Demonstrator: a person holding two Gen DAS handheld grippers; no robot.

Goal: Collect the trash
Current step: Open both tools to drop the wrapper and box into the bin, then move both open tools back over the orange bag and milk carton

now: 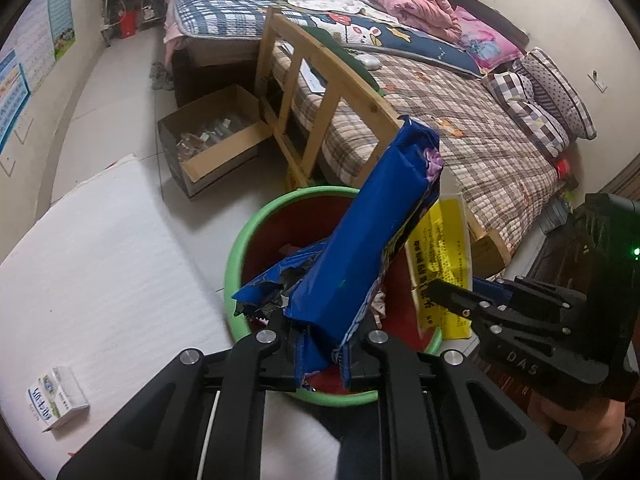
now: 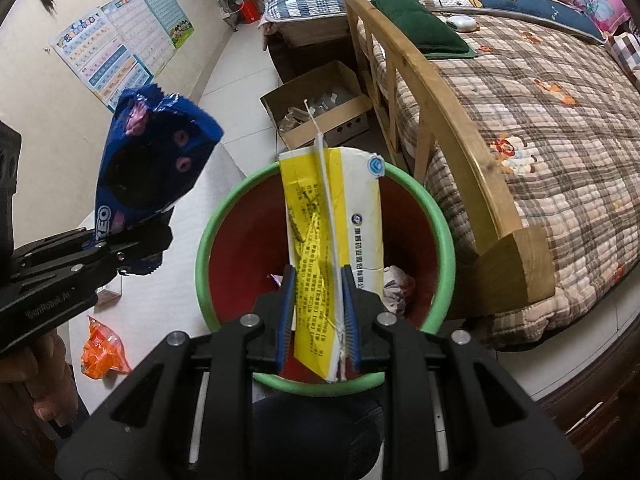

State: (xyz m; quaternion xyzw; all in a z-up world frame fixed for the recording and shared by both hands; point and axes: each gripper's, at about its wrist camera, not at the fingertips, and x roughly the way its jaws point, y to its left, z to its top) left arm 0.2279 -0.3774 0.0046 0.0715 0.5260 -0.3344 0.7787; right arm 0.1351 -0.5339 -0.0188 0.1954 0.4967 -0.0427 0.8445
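A bin with a green rim and a red inside stands on the floor beside the bed. My left gripper is shut on a blue Oreo wrapper, which sticks up over the bin's near-left rim. My right gripper is shut on a yellow and white paper package held upright over the bin's mouth. Crumpled scraps lie in the bottom of the bin.
A wooden bed frame rises just behind the bin. An open cardboard box sits on the floor beyond. A white mat bears a small carton. An orange wrapper lies at the left.
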